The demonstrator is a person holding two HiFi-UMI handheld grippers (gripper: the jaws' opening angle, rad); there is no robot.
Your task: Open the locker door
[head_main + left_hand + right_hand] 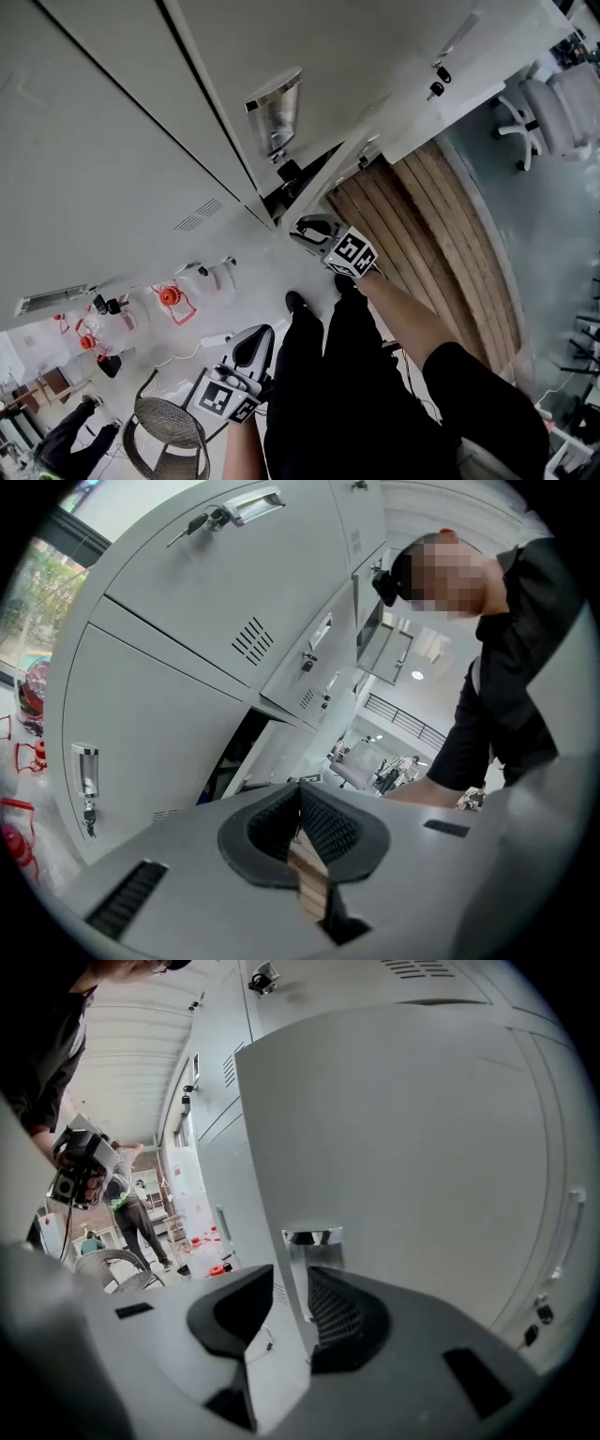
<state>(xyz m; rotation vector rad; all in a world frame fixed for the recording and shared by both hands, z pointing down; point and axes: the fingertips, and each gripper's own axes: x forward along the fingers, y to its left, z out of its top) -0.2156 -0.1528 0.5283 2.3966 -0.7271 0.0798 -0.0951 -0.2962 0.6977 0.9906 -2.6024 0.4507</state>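
Locker door (375, 56) edge between fingers of right gripper (307, 230), handle (274, 112) just beyond, left gripper (255, 345) lower left, near wicker chair (164, 431)

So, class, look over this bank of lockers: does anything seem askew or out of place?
One locker door stands ajar, swung out of the flush row with a dark gap behind it; its edge sits between the open jaws of the right hand-held gripper. Nothing looks spilled or damaged.

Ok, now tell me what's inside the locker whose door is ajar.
Only a narrow dark gap shows beside the door, with a black part I can't identify at its mouth. The door covers the rest, so any contents are hidden.
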